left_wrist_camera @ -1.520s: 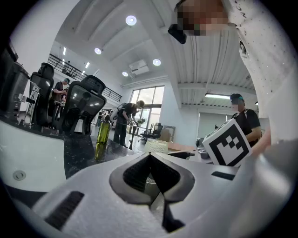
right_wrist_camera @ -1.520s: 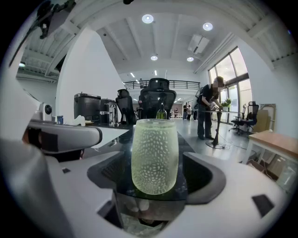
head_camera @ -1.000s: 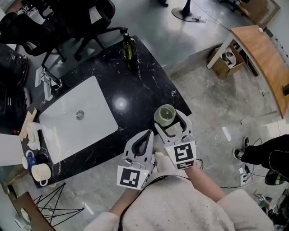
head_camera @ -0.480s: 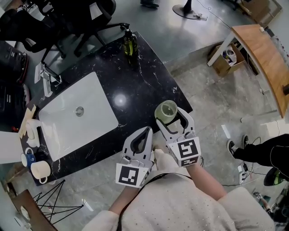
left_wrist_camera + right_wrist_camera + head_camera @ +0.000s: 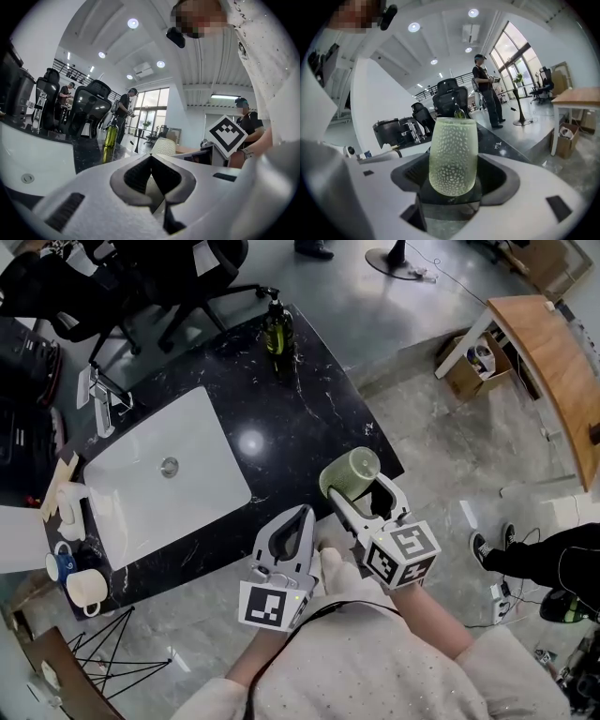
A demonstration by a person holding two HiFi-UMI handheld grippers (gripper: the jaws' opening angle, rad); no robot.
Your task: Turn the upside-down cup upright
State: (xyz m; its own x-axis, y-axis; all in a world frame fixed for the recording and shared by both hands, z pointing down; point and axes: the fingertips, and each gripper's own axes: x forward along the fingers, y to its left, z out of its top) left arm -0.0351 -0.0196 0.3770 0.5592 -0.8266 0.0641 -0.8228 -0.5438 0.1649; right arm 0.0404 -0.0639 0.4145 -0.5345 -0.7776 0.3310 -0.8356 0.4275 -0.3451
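Two square-patterned markers (image 5: 270, 606) crown left gripper (image 5: 305, 513), right gripper (image 5: 354, 486).

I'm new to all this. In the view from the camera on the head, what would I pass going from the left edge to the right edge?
In order: white sink → pump bottle → green cup → wooden desk.

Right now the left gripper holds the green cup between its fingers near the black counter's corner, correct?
Not quite: it is the right gripper that holds the green cup between its fingers, as the right gripper view shows. The left gripper has its fingers together with nothing between them. The cup is indeed near the black counter's corner.
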